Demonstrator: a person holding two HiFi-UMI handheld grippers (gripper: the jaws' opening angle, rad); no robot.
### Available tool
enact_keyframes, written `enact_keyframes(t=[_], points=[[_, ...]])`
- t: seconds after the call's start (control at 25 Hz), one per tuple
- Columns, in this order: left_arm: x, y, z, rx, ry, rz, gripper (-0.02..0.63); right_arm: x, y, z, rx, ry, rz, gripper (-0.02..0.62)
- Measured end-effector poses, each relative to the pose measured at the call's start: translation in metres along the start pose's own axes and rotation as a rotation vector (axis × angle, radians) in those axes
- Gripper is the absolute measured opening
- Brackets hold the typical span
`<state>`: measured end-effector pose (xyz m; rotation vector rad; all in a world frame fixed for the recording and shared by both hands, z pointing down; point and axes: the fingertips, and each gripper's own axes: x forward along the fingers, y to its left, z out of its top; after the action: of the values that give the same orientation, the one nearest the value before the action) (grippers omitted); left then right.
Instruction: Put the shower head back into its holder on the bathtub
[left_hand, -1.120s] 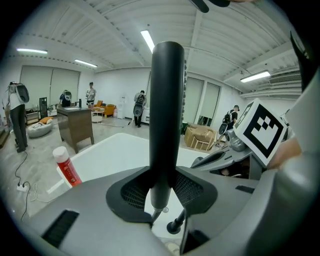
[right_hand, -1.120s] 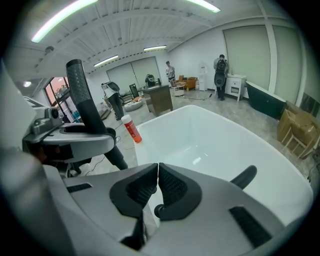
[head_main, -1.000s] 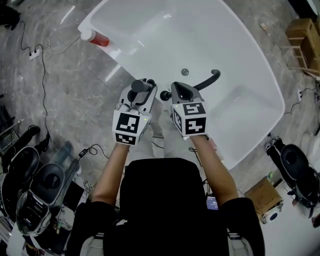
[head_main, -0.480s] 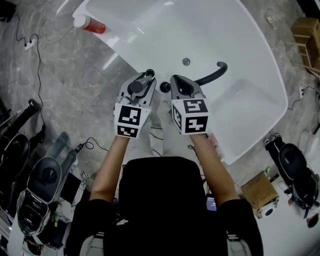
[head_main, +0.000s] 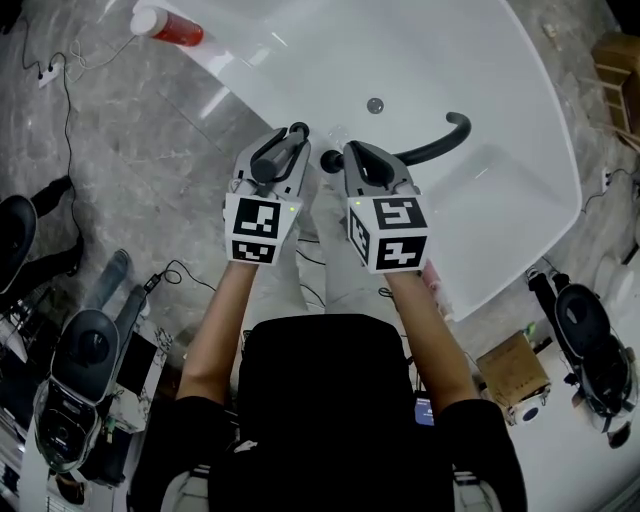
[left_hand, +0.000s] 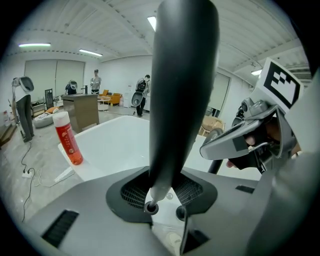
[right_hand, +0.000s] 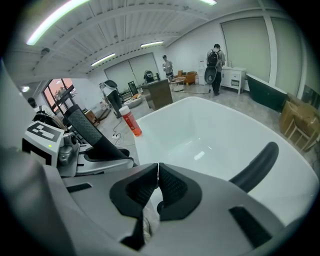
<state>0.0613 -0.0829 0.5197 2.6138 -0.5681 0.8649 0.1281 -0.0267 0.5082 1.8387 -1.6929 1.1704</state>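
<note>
The dark grey shower head (left_hand: 182, 85) stands nearly upright between the jaws of my left gripper (left_hand: 162, 189), which is shut on its handle. A small dark ring (left_hand: 150, 206) sits right under the handle's lower end; I cannot tell whether they touch. In the head view the shower head (head_main: 272, 158) and left gripper (head_main: 288, 145) hover over the near rim of the white bathtub (head_main: 520, 110). My right gripper (head_main: 350, 152) hangs beside it, shut and empty, its pads (right_hand: 150, 187) pressed together. A black knob (head_main: 328, 160) lies between the two grippers.
A curved black spout (head_main: 440, 145) reaches over the tub to the right of the right gripper. A red bottle (head_main: 165, 28) stands on the far left rim. The drain (head_main: 375, 105) sits inside the tub. Cables and equipment lie on the floor at left.
Both grippers have sunk toward the tub's near rim, the left one further, carrying the shower head. The jaws of both stand as before.
</note>
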Motion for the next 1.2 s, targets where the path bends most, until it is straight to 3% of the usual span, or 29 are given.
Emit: enact_keyframes(t=[0.56, 1.2], points=[[0.037, 0.007, -0.034, -0.039, 0.030, -0.013, 0.144, 0.017, -0.012, -0.021, 0.018, 0.026, -0.011, 0.025], [0.061, 0.006, -0.068, -0.001, 0.089, -0.021, 0.144, 0.044, -0.007, -0.036, 0.011, 0.068, 0.014, 0.025]])
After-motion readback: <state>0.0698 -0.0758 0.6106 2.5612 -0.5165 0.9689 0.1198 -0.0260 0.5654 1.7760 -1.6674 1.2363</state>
